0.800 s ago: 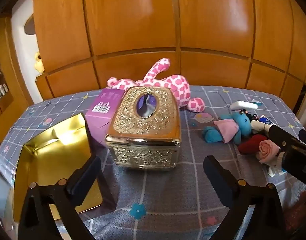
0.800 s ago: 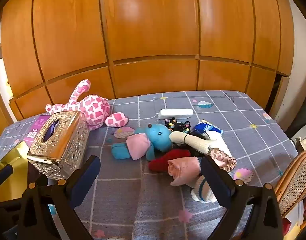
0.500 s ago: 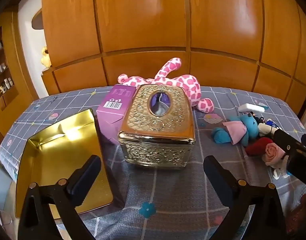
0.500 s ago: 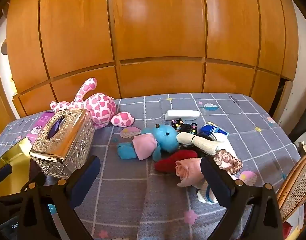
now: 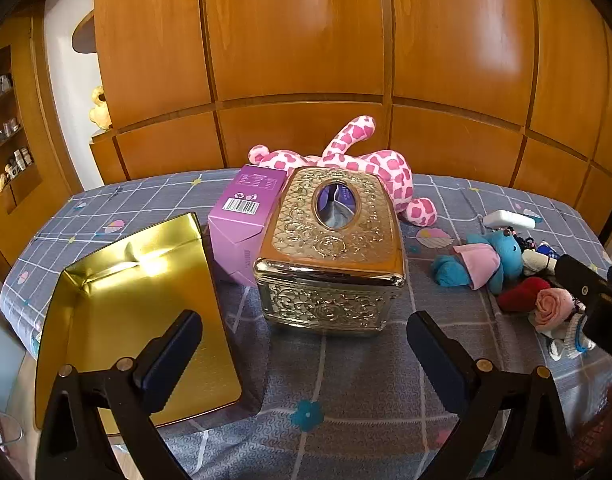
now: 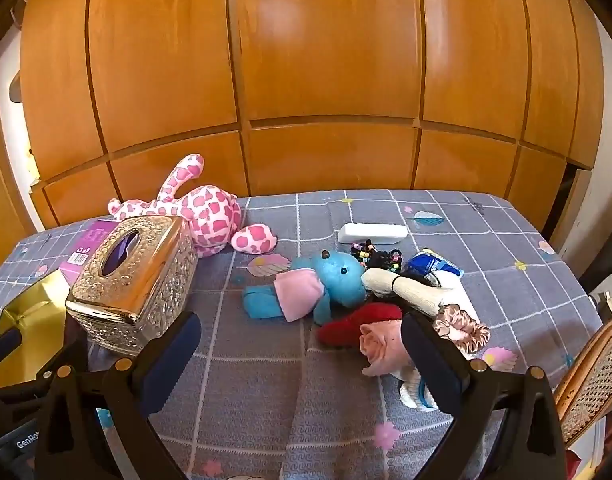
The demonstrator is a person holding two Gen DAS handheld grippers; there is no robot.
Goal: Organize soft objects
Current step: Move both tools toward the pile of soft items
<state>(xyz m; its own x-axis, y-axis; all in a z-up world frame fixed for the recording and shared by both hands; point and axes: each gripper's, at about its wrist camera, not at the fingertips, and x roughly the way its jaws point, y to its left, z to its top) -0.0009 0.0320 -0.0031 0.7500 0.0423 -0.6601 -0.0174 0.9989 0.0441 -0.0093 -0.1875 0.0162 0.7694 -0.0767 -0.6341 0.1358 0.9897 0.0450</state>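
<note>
A pink spotted plush (image 5: 370,168) (image 6: 202,210) lies at the back of the table. A blue plush with a pink cloth (image 6: 326,284) (image 5: 486,264) lies mid-table beside a red soft piece (image 6: 358,322), a rolled pink cloth (image 6: 380,346) (image 5: 554,306), a cream roll (image 6: 410,288) and a satin scrunchie (image 6: 462,328). My left gripper (image 5: 304,344) hangs open above the cloth in front of the gold tissue box (image 5: 334,248) (image 6: 134,280). My right gripper (image 6: 300,354) is open over the table, its right finger in front of the pink cloth. Neither holds anything.
An open gold tin (image 5: 134,304) sits at the left, a purple carton (image 5: 246,216) behind it. A white case (image 6: 372,232), hair ties (image 6: 376,256) and a blue packet (image 6: 432,266) lie behind the soft pile. A wicker chair (image 6: 590,380) stands at the right edge. Wooden panels back the table.
Both views have shifted so the table's objects sit further right in the left wrist view and slightly right in the right wrist view. Both grippers stay open; nothing on the table moved.
</note>
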